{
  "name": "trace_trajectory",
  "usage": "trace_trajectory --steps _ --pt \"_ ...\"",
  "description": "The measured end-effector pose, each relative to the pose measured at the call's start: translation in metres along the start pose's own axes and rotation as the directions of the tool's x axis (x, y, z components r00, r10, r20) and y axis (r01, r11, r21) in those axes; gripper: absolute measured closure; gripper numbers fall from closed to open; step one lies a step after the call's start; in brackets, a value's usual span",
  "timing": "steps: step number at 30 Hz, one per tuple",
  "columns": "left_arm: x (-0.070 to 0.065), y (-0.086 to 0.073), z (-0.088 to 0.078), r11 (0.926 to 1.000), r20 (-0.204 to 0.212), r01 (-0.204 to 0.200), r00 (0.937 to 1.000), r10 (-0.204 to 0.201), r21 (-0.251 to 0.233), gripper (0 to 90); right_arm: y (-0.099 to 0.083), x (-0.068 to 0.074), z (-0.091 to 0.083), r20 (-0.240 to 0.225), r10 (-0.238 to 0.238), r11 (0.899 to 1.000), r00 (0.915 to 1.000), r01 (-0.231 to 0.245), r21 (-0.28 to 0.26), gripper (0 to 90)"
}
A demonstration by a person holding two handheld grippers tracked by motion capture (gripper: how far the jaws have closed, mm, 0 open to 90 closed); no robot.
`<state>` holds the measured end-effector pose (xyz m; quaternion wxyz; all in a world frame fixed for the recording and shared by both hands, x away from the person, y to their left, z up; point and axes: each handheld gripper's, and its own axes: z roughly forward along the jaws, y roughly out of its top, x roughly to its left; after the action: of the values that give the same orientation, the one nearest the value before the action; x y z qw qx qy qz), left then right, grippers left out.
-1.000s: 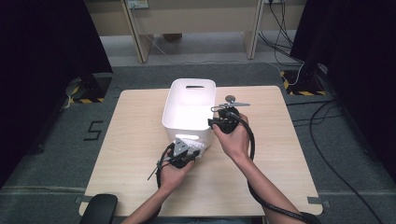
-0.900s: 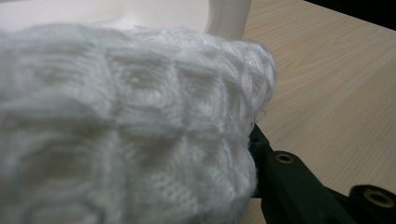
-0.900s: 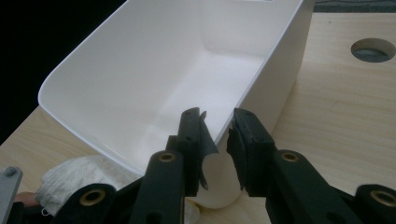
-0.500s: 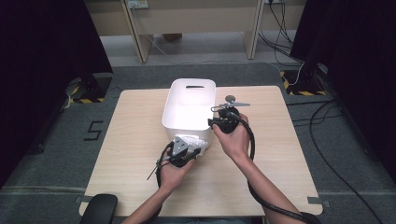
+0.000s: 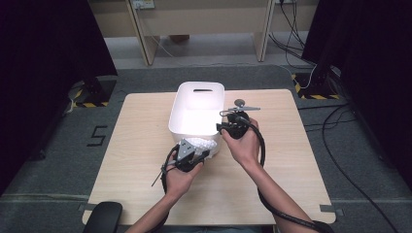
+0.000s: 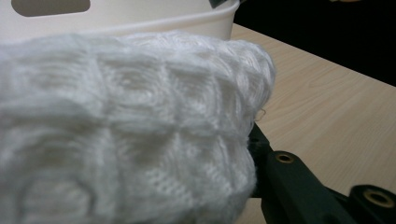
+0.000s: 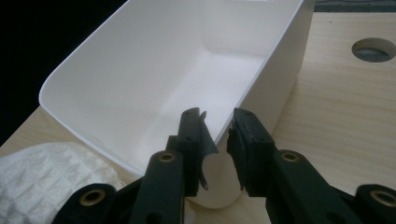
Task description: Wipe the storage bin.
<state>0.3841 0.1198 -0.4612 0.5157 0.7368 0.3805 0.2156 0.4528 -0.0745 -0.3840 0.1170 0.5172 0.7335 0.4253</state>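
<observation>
Surroundings of my workplace: furniture, floor markings, cabling.

A pale wooden table (image 5: 145, 145) is standing in front of me, a round hole (image 7: 373, 49) showing in its top. Grey floor (image 5: 58, 165) is spreading around it, a black "5" mark (image 5: 97, 136) lying to my left of the table. Yellow-and-black hazard tape is marking the floor at far left (image 5: 85, 103) and far right (image 5: 316, 94). Black curtains are hanging on both sides (image 5: 43, 58) (image 5: 369, 48). Dark cables (image 5: 350, 145) are trailing over the floor on my right. Two light wooden legs (image 5: 145, 39) (image 5: 262, 34) are standing beyond the table. A black rounded object (image 5: 103, 217) is sitting at the table's near-left corner.
</observation>
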Motion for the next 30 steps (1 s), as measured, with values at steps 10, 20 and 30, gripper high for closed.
trace_trajectory --steps 10,20,30 --pt "-0.003 0.013 -0.004 0.9998 0.009 -0.011 0.9999 0.011 -0.018 75.3 0.0 0.0 0.0 -0.001 0.001 1.0 1.0 -0.001 0.001 74.0" --pt "-0.007 0.015 -0.001 0.9998 0.011 -0.019 0.9998 0.019 -0.011 75.3 0.0 0.0 0.0 -0.002 0.0 1.0 1.0 0.0 0.003 73.9" --pt "-0.012 0.015 0.008 0.9997 0.016 -0.022 0.9996 0.022 -0.005 75.3 0.001 -0.001 0.0 -0.004 -0.003 1.0 1.0 0.003 0.004 73.9"
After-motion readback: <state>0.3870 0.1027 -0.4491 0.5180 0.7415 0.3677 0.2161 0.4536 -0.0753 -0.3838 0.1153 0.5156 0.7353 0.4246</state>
